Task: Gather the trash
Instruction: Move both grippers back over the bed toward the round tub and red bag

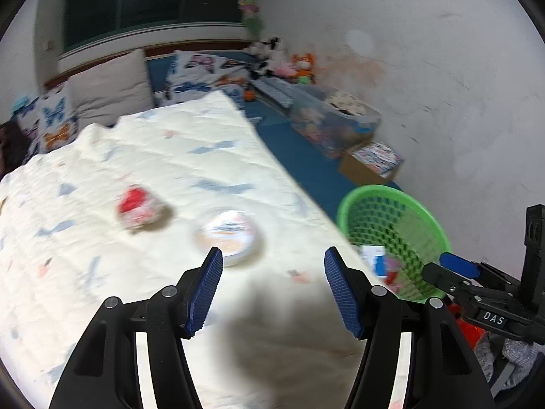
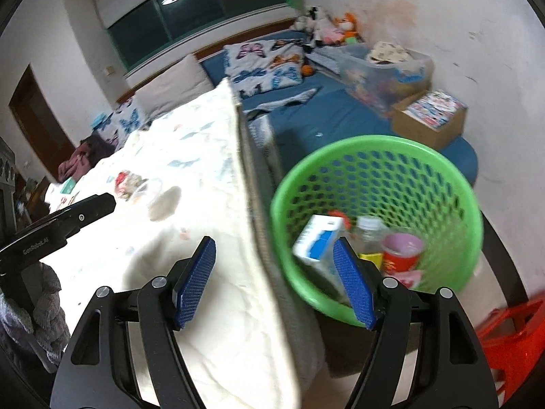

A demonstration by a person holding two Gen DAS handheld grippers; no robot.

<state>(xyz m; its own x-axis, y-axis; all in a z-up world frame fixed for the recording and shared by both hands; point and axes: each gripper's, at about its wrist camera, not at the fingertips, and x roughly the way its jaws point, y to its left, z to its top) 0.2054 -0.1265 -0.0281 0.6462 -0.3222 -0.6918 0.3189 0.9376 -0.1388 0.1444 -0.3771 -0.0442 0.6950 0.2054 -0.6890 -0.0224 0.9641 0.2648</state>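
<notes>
Left wrist view: my left gripper (image 1: 273, 258) hangs over the quilt (image 1: 143, 177), jaws spread wide and holding nothing. Just past its left fingertip lies a round lid (image 1: 229, 232) (white, blurred, so I cannot read the print). Further left on the quilt sits a crumpled wrapper (image 1: 139, 208), red and pale, apart from the lid. Off the quilt's right edge stands the green basket (image 1: 422, 218), and my right gripper (image 1: 456, 266) shows beside its rim.

Right wrist view: my right gripper (image 2: 274, 250) is also released and empty, its left finger over the quilt (image 2: 190, 156), its right finger in front of the basket (image 2: 378, 146). The basket stands just beside the quilt's hanging edge. Inside it I see a white and blue carton (image 2: 315, 238), a clear bottle (image 2: 368, 230), a red cup (image 2: 402, 252) with a pink inside, and a small yellow scrap I cannot identify. The left gripper (image 2: 98, 202) pokes in from the left, near the wrapper (image 2: 124, 180) and lid (image 2: 150, 189) on the quilt.
</notes>
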